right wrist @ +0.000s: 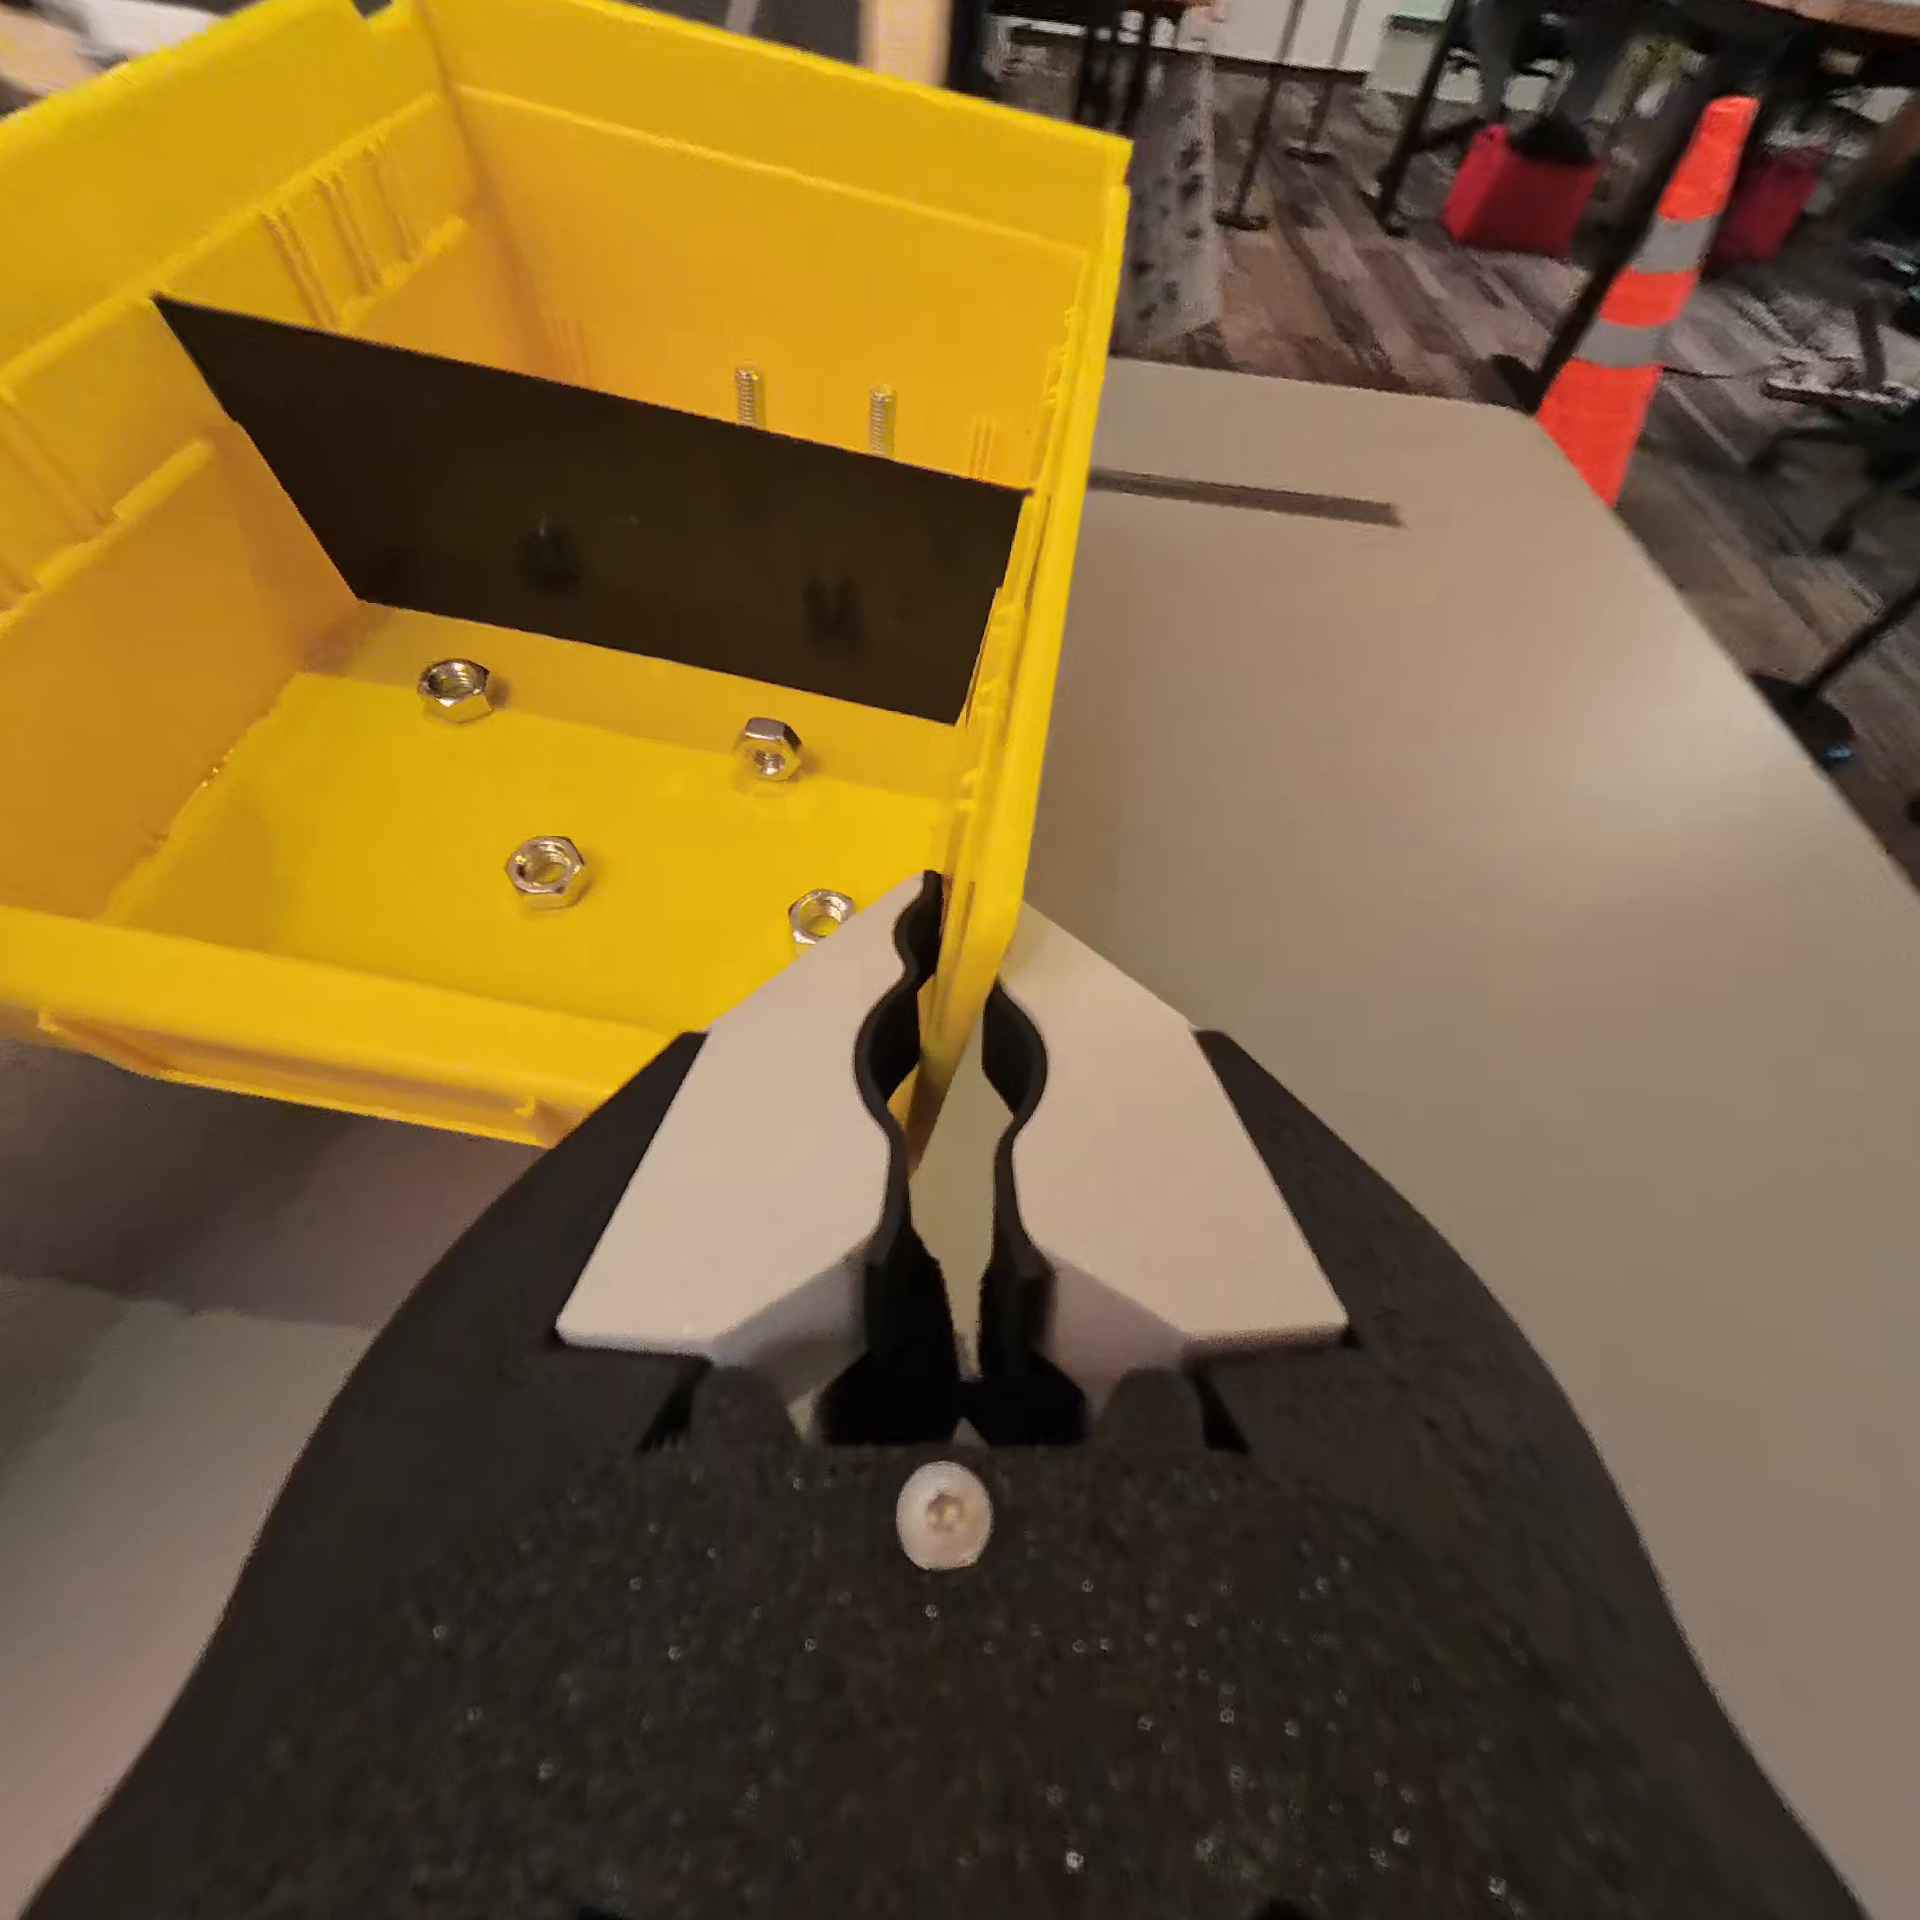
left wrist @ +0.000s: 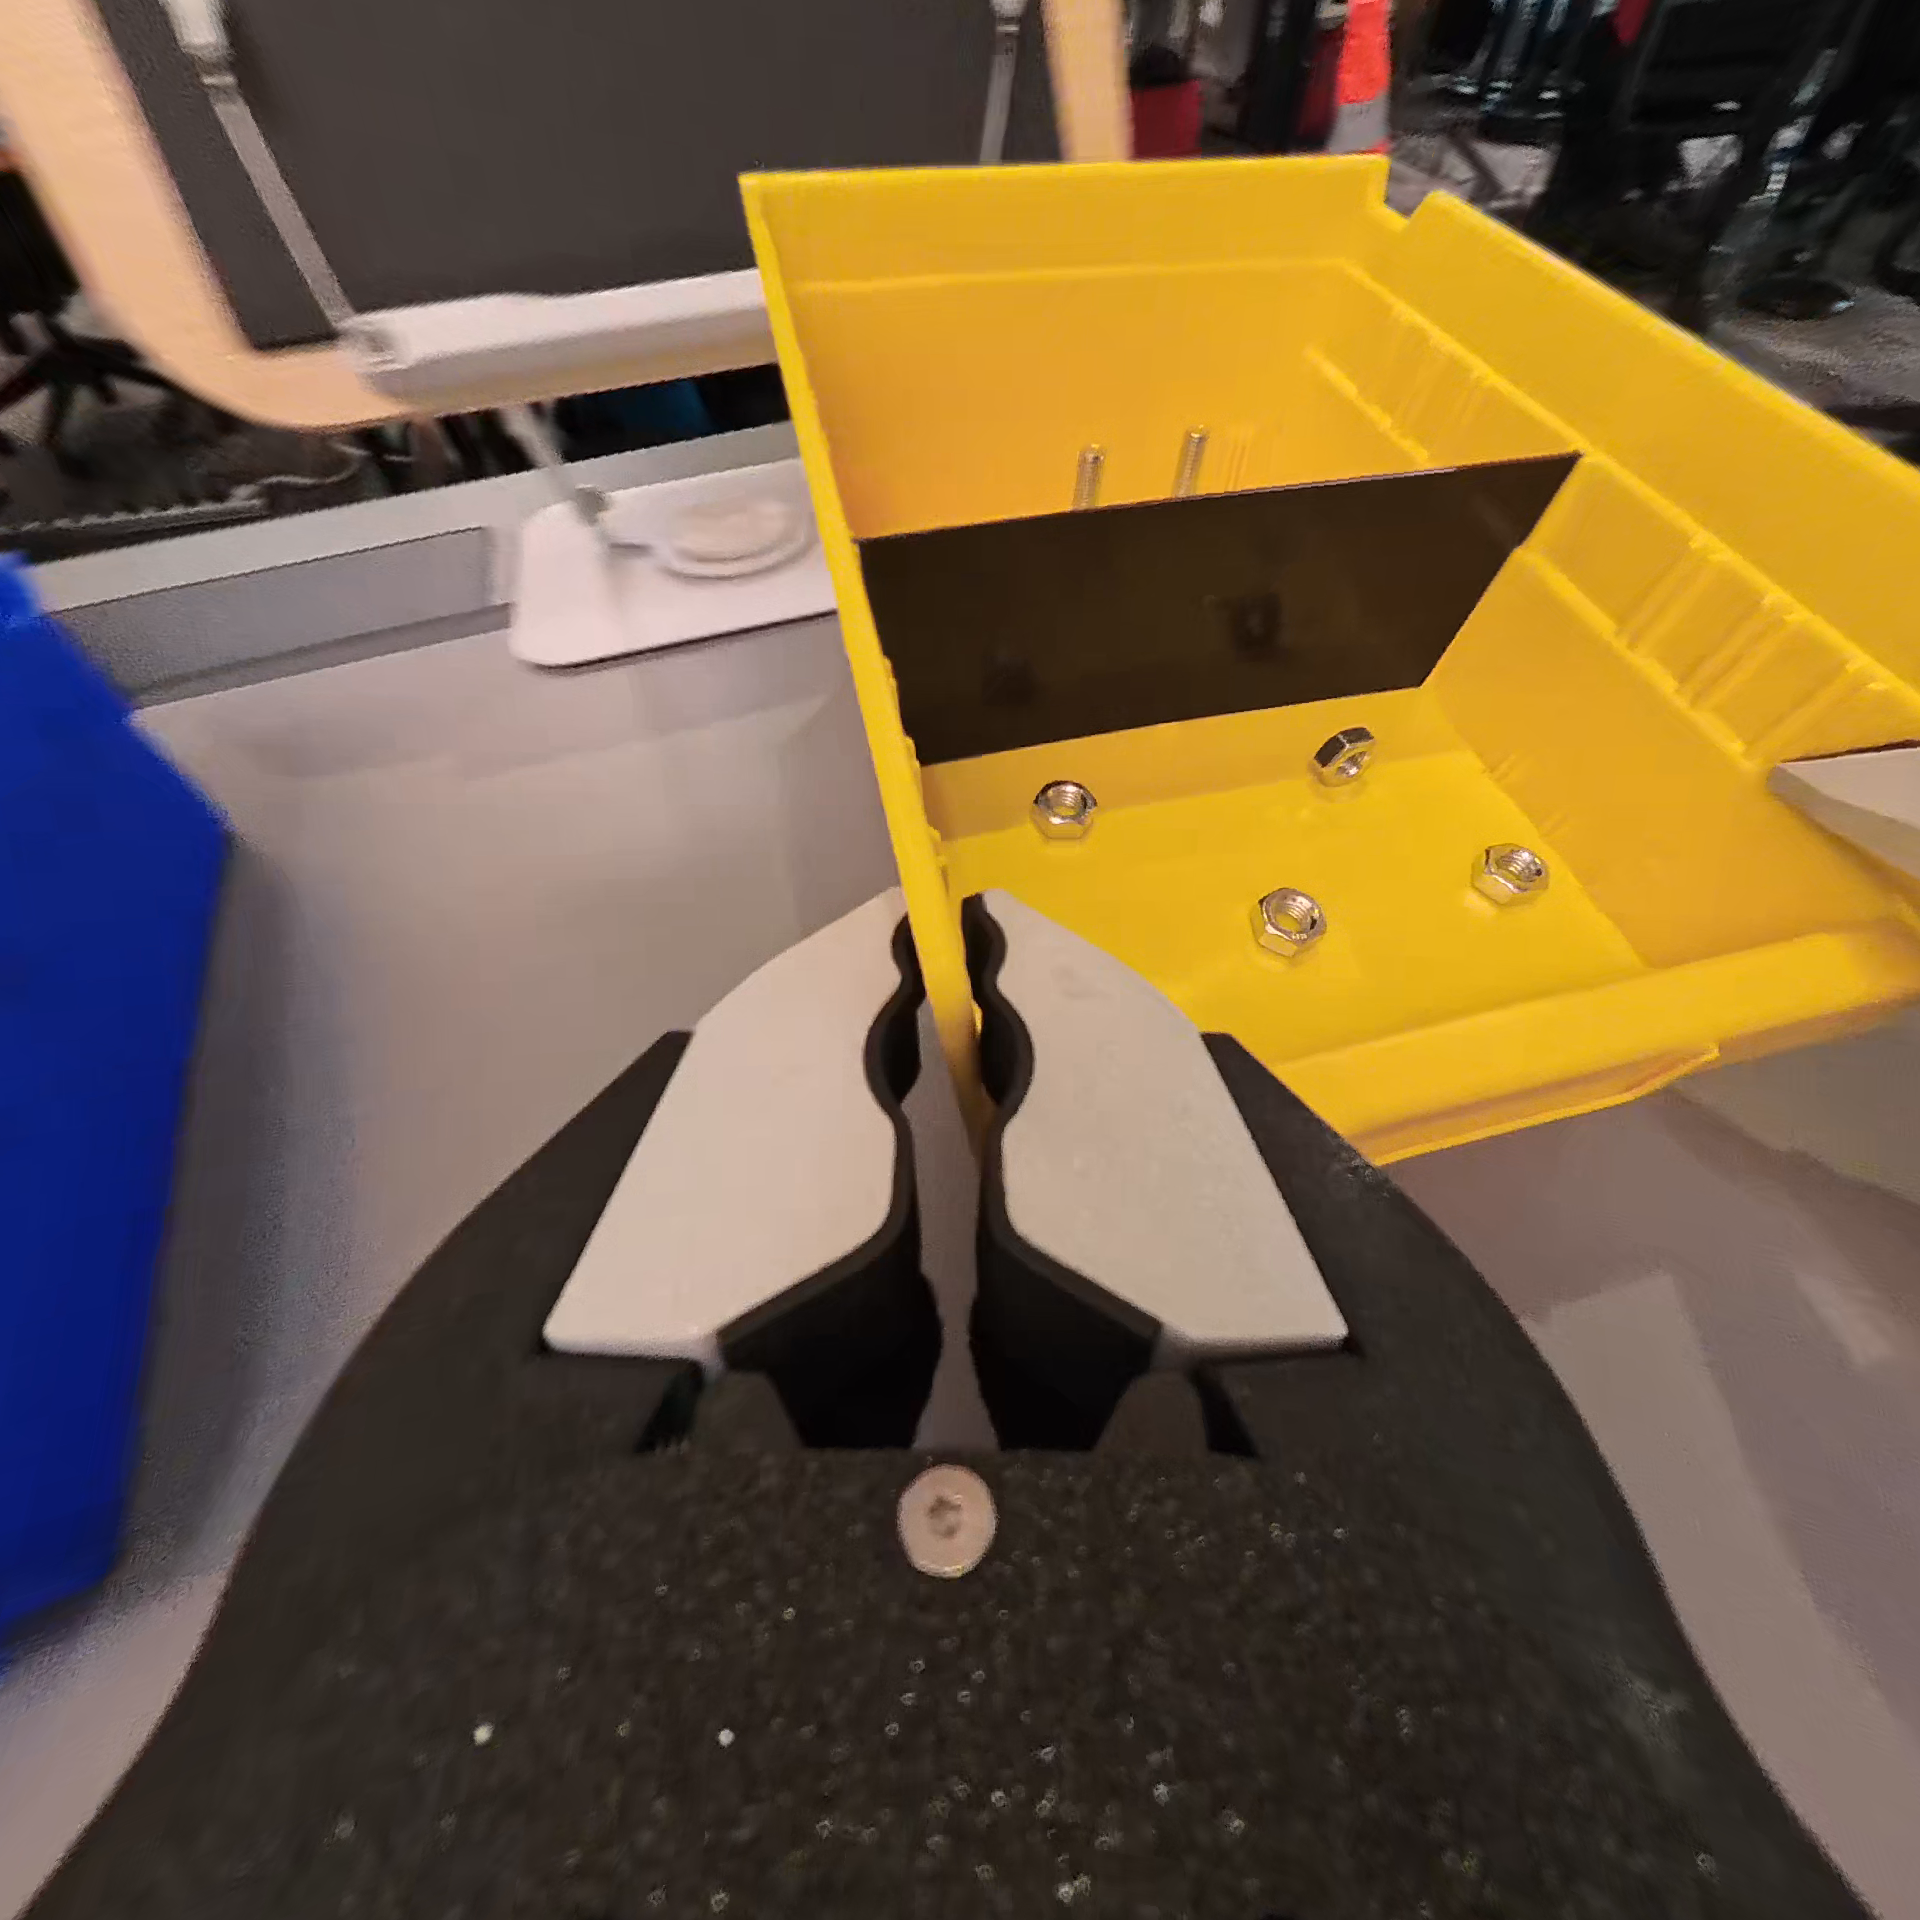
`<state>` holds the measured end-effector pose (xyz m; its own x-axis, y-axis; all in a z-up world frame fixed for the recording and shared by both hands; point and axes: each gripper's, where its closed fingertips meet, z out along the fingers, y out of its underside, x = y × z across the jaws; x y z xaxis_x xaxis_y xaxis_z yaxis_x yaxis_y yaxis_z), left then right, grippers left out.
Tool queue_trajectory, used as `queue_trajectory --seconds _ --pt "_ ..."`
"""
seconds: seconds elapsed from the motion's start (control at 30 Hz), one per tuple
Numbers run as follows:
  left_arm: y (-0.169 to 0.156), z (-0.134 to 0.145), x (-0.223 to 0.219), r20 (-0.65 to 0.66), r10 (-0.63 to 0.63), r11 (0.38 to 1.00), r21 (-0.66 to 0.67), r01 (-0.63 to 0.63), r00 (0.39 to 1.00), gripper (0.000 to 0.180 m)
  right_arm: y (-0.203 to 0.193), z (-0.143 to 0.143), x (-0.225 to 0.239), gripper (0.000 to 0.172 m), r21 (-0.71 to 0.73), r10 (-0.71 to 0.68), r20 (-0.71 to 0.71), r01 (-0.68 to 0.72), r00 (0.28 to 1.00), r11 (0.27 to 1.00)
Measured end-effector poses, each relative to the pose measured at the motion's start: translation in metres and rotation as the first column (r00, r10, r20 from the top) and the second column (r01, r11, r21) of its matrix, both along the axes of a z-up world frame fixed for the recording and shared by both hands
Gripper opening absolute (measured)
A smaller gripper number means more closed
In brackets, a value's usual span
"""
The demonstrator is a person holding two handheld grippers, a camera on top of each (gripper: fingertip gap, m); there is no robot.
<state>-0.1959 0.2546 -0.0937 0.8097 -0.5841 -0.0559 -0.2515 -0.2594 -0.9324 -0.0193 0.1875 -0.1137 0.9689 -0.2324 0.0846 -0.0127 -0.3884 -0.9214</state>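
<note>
A yellow plastic bin (left wrist: 1039, 395) with a black divider (left wrist: 1195, 603) stands on a grey table. Several silver hex nuts (left wrist: 1286, 921) lie in its near compartment, and two bolts (left wrist: 1190, 462) stand behind the divider. My left gripper (left wrist: 940, 935) is shut on the bin's left side wall near the front corner. In the right wrist view, my right gripper (right wrist: 961, 935) is shut on the right side wall of the bin (right wrist: 727, 208), with the nuts (right wrist: 548, 871) just to its left. The tip of a right gripper finger (left wrist: 1860, 810) shows at the right edge of the left wrist view.
A blue object (left wrist: 94, 1091) stands close on the left. A white lamp base (left wrist: 644, 582) and chair are behind the table (left wrist: 520, 883). To the right, an orange traffic cone (right wrist: 1652, 301) stands on the floor past the edge of the table (right wrist: 1455, 831). The left gripper's tips are roughly 20 cm from the right gripper's.
</note>
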Motion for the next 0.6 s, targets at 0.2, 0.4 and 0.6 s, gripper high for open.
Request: queue_trajectory --seconds 0.2,0.4,0.6 --pt "0.013 -0.010 -0.096 -0.003 0.142 0.989 -0.046 -0.142 0.990 0.006 0.040 -0.006 -0.087 0.002 -0.037 0.127 -0.013 -0.127 0.992 0.991" --pt "0.012 -0.037 -0.132 -0.007 0.160 0.983 -0.095 -0.160 0.987 0.009 0.048 -0.026 -0.118 0.002 -0.051 0.146 -0.031 -0.147 0.989 0.988" --pt "-0.011 -0.028 -0.118 0.019 -0.021 0.989 -0.144 0.023 1.000 0.037 0.043 -0.020 -0.111 0.006 -0.004 0.208 -0.061 -0.209 0.976 0.978"
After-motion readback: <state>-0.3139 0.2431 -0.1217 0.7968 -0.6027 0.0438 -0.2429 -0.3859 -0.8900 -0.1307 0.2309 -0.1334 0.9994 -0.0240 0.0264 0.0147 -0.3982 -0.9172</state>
